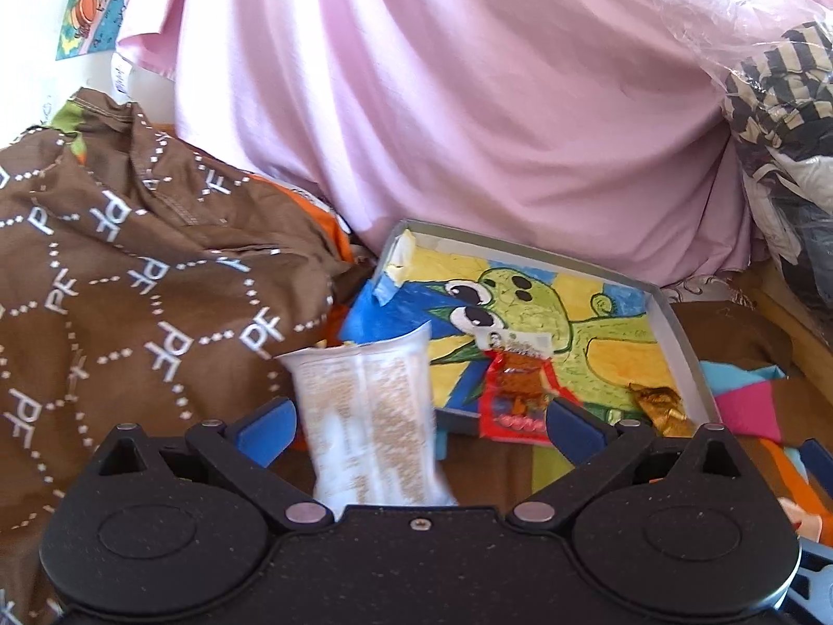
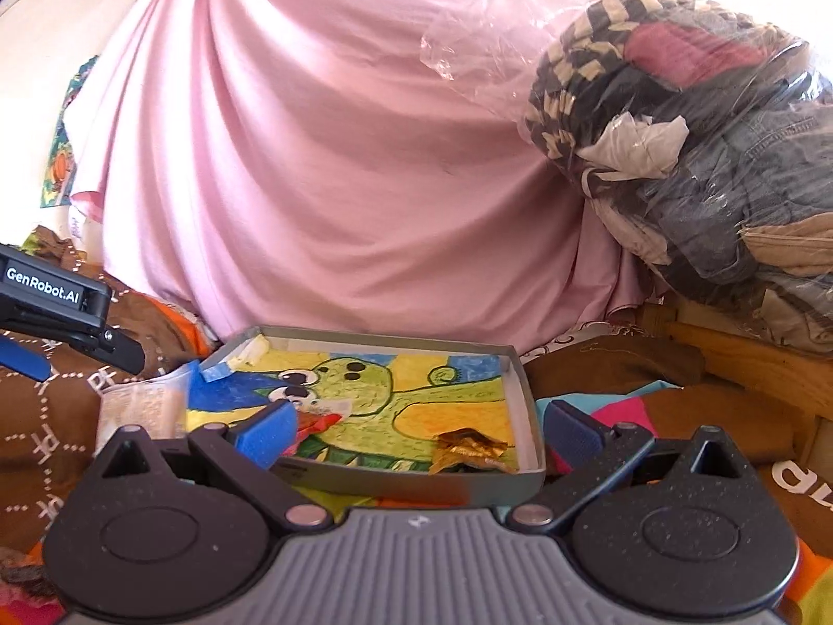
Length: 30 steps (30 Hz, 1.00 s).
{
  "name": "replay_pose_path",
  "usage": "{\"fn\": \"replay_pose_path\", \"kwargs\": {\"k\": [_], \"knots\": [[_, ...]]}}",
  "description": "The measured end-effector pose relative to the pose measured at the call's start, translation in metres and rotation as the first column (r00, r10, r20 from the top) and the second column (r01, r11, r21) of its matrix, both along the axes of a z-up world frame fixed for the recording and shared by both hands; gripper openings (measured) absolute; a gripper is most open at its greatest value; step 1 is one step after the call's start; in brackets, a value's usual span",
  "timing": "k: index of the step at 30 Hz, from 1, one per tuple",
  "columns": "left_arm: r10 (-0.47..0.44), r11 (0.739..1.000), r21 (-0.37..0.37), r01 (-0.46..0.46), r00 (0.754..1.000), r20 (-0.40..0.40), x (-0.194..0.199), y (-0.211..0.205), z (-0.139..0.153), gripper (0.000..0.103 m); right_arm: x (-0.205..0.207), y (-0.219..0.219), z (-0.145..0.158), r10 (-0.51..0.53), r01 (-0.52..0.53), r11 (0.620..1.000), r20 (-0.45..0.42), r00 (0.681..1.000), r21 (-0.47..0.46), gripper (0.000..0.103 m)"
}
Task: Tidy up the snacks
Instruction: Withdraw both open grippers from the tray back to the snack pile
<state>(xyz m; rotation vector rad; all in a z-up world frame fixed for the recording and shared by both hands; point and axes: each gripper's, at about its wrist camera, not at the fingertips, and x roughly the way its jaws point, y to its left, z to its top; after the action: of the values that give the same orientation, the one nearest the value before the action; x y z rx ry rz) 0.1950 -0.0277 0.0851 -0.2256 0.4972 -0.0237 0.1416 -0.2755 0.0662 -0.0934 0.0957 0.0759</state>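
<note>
Far left of the tray (image 1: 682,344), a heap of brown printed cloth (image 1: 120,281). Just off the tray's left edge, a pale snack packet (image 1: 369,416) standing between the spread blue pads of the left gripper (image 1: 419,424), blurred, apparently touching neither pad; jaws wide, nothing clamped. Probably caught mid-release or mid-reach, cannot tell which. Inside the tray, on the green cartoon drawing that lines the bottom, a red snack wrapper (image 1: 515,390) near the front left and a gold wrapper (image 1: 658,401) at the front right corner. In front of the tray's near wall (image 2: 416,484), the right gripper (image 2: 419,429), jaws likewise spread and empty, the gold wrapper (image 2: 468,448) just beyond its pads. Behind the tray, a pink sheet (image 2: 323,182); to the right of the tray, a clear bag of clothes (image 2: 692,130). Step in hand, by the look of it: getting the pale packet into the tray beside the other two. Next move likely to call for closing on the packet's middle, lifting clear of the tray's left wall, then setting it down on bare drawing.
</note>
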Motion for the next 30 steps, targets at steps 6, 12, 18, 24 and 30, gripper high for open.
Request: {"fn": "replay_pose_path", "kwargs": {"k": [6, 12, 18, 24, 30], "knots": [[-0.004, 1.000, 0.021, 0.005, 1.000, -0.020, -0.022, 0.013, -0.010, 0.102, -0.026, 0.010, -0.006, 0.039, -0.039, 0.999, -0.031, 0.999, -0.014, 0.103], [-0.007, 0.999, 0.040, 0.009, 0.998, -0.063, -0.040, 0.025, -0.024, 0.102, -0.047, 0.021, -0.014, 0.082, -0.085, 0.996, -0.099, 0.992, -0.019, 0.103], [-0.014, 0.998, 0.060, 0.020, 0.995, -0.100, -0.061, 0.037, -0.040, 0.102, -0.069, 0.032, -0.023, 0.134, -0.139, 0.990, -0.185, 0.974, -0.015, 0.103], [-0.022, 0.996, 0.081, 0.034, 0.989, -0.148, -0.079, 0.049, -0.054, 0.102, -0.083, 0.042, -0.033, 0.190, -0.201, 0.980, -0.272, 0.943, -0.012, 0.103], [-0.062, 0.990, 0.111, 0.085, 0.978, -0.198, -0.090, 0.055, -0.071, 0.102, -0.081, 0.051, -0.049, 0.242, -0.262, 0.965, -0.389, 0.889, 0.003, 0.103]]}}
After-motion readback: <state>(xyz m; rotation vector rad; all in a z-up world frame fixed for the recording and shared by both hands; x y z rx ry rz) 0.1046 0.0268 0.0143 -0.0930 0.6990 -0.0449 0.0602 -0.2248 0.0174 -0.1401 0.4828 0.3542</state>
